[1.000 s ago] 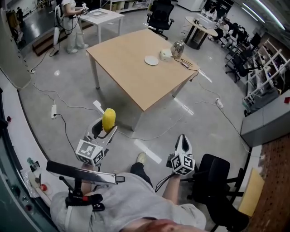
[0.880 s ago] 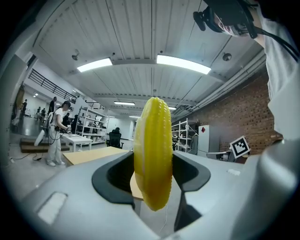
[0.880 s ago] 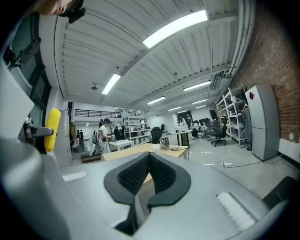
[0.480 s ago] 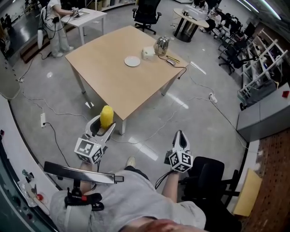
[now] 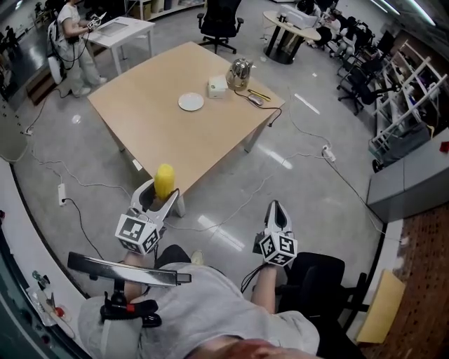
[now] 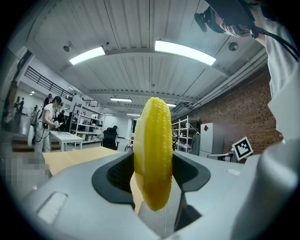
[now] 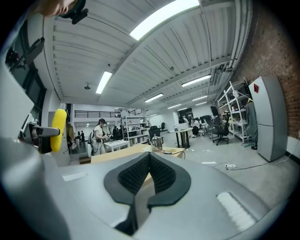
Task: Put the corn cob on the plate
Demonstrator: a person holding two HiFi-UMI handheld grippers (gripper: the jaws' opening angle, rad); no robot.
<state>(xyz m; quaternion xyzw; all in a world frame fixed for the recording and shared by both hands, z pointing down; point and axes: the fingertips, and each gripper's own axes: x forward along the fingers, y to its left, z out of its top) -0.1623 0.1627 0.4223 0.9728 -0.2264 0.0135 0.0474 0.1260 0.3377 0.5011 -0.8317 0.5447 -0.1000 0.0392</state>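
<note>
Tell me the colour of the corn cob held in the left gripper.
Yellow. The corn cob shows best in the left gripper view.

Head view looks steeply down from well back; both gripper views face forward, low — all share the wooden table.

We see a square, light wooden desk on white legs on a grey floor. Near its far right corner a small white box stands just beside a shiny metal kettle. Beyond the far edge we note a black office chair. At left, a person stands beside a small white table. A white power strip lies on the floor at right.
</note>
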